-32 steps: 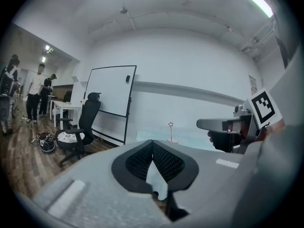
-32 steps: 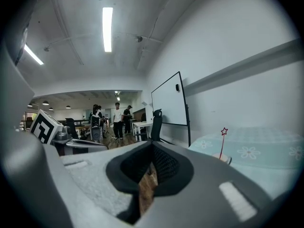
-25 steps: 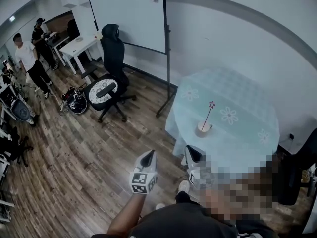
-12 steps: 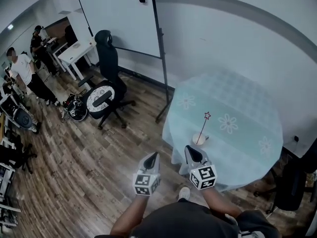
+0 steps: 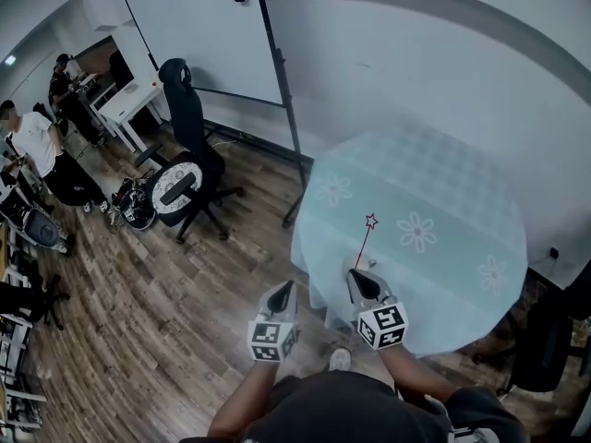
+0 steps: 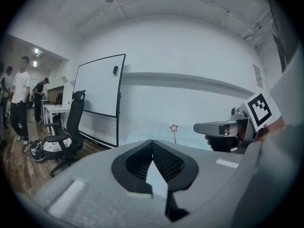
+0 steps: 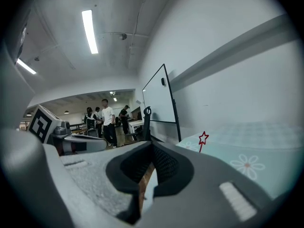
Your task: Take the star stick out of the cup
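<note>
A thin red star stick [image 5: 368, 229] leans up from the near side of a round table with a pale teal flowered cloth [image 5: 443, 201]. Its cup is hidden behind my right gripper [image 5: 356, 276], which hangs shut and empty at the table's near edge, just below the stick. My left gripper [image 5: 283, 288] is also shut and empty, over the wooden floor left of the table. In the left gripper view the star [image 6: 174, 128] shows beyond the shut gripper [image 6: 152, 142]. In the right gripper view the star [image 7: 204, 137] stands right of the shut gripper [image 7: 152, 145].
A whiteboard on a stand [image 5: 203, 26] stands left of the table, by the wall. A black office chair [image 5: 185, 169] and a dark bag [image 5: 134, 209] sit on the floor farther left. People [image 5: 32, 146] and a white desk [image 5: 129, 100] are at the far left.
The table and star stick have drawn closer. Both grippers have come up to the table's near edge, and the right one now covers the cup.
</note>
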A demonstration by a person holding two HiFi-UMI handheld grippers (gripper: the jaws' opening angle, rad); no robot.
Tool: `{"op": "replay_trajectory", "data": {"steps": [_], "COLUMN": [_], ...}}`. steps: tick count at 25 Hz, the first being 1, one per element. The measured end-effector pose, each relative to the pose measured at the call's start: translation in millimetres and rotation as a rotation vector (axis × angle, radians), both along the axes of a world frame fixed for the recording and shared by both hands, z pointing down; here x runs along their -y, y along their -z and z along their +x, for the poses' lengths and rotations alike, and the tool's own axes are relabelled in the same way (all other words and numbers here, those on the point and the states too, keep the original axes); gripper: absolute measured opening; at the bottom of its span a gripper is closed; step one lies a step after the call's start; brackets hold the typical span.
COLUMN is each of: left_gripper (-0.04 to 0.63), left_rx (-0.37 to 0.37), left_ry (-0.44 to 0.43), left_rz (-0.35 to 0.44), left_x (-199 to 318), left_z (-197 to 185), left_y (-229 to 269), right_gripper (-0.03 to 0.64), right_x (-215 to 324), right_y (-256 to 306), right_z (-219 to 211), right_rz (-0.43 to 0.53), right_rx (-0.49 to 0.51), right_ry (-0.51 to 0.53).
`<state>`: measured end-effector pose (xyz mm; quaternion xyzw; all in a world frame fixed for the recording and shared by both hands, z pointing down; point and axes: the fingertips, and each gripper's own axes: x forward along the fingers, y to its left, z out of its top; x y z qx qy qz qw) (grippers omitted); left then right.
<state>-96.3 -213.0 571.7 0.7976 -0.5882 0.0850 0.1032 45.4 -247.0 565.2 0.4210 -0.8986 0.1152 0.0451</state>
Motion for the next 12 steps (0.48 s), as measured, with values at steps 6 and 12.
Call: {"op": "replay_trajectory", "data": {"steps": [6,12], "left_gripper": [0.006,0.005], "left_rx": [-0.007,-0.025], "left_ry": [-0.032,-0.064], "left_rz": [-0.005,-0.012], "left_x": [16.7,33.4], "left_z": [21.4,30.0], "left_y": [-4.7,-12.5], "right_gripper": [0.003,0.003], "right_x": [17.8,30.0], "right_y": [-11.4,-28.6], "right_z": [15.1,16.6], "right_rz": [-0.019,-0.045], "right_rx": [-0.011,-0.036], "right_ry": [-0.021,-0.045]}}
